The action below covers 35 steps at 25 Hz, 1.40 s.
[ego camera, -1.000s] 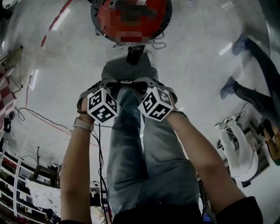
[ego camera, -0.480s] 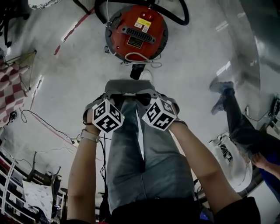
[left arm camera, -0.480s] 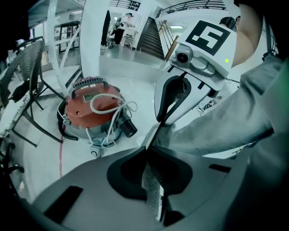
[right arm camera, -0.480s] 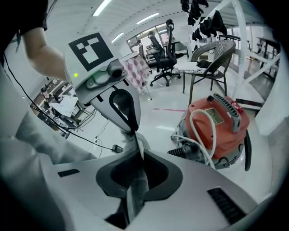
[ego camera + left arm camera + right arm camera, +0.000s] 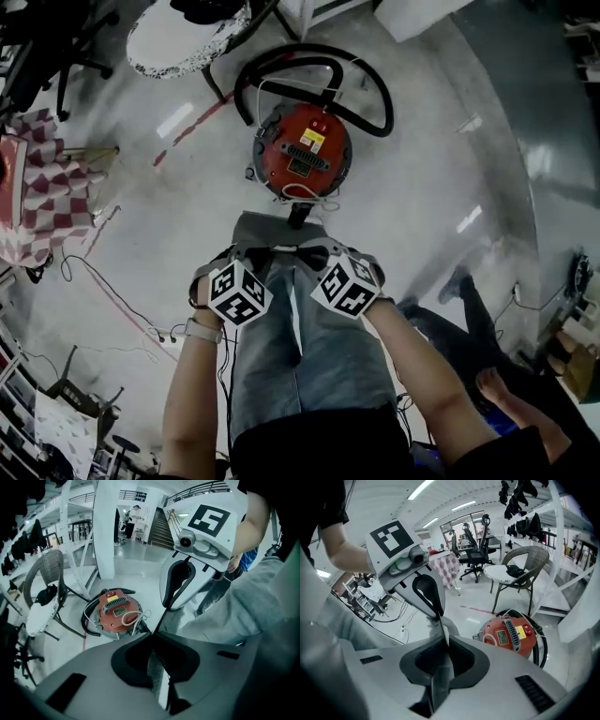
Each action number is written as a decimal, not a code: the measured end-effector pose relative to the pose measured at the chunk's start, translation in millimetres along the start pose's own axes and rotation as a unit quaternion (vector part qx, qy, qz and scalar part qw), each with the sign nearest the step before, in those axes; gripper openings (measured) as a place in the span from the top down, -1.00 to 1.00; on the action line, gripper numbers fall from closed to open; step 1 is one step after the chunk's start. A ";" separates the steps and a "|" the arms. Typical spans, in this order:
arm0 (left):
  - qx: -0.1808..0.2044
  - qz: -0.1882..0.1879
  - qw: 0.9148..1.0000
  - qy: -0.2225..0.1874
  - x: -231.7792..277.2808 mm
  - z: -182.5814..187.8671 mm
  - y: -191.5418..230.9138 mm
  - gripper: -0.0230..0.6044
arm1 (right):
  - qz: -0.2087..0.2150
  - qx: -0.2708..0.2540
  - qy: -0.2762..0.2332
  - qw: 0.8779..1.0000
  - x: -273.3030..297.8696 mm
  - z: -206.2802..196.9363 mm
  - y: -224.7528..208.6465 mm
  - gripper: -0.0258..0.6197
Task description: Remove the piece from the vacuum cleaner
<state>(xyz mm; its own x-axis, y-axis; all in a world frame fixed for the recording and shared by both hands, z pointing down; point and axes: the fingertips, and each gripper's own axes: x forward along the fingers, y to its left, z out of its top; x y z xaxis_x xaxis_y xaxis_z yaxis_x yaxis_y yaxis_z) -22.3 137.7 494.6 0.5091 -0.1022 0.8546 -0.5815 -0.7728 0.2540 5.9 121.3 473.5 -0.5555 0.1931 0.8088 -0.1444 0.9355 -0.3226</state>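
A pale, glossy concrete floor (image 5: 450, 141) spreads below and ahead of both grippers. The person stands upright on it in grey-blue jeans (image 5: 300, 356), directly beneath the two tools.

The round red vacuum cleaner canister (image 5: 302, 155) sits on the floor ahead of and below the jaws, well apart from them, so nothing has been reached yet. Its thick black hose (image 5: 370, 80) arcs around the far side of the canister. The hose is probably the piece to come off, though that is only a guess.

To the left gripper's left, farther off, stands a wicker chair with a white cushion (image 5: 44, 588).

The left gripper (image 5: 152, 637) has its jaws pressed together with nothing between them, and so does the right gripper (image 5: 445, 641). They are held side by side at thigh height, pointing forward and down at the canister. This looks like a carrying posture during the approach.

A white power cord (image 5: 302, 194) lies coiled on the near edge of the canister's top, facing the grippers.

A small yellow label (image 5: 312, 141) sits above a dark vent, with a second plate below it. The print on both is too small to read.
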 end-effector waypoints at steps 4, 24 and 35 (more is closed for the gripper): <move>-0.011 0.026 0.999 -0.027 -58.0 22.9 6.9 0.82 | -0.009 -0.017 -0.011 1.000 -39.9 47.9 10.0 0.76; 0.007 0.198 0.969 -0.145 -305.8 148.4 25.2 0.81 | -0.081 -0.177 -0.076 0.978 -240.7 244.3 47.0 0.78; 0.008 0.237 0.951 -0.198 -378.9 193.8 20.5 0.80 | -0.114 -0.204 -0.125 0.964 -311.8 293.3 66.3 0.79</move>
<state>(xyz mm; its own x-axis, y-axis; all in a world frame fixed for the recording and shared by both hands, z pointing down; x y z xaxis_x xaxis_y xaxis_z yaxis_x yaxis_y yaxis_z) -104.1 39.1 88.3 0.3932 -0.6661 0.6338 -0.7971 -0.5905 -0.1261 -70.6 36.2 55.7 -0.7348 -0.0607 0.6755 0.0203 0.9936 0.1113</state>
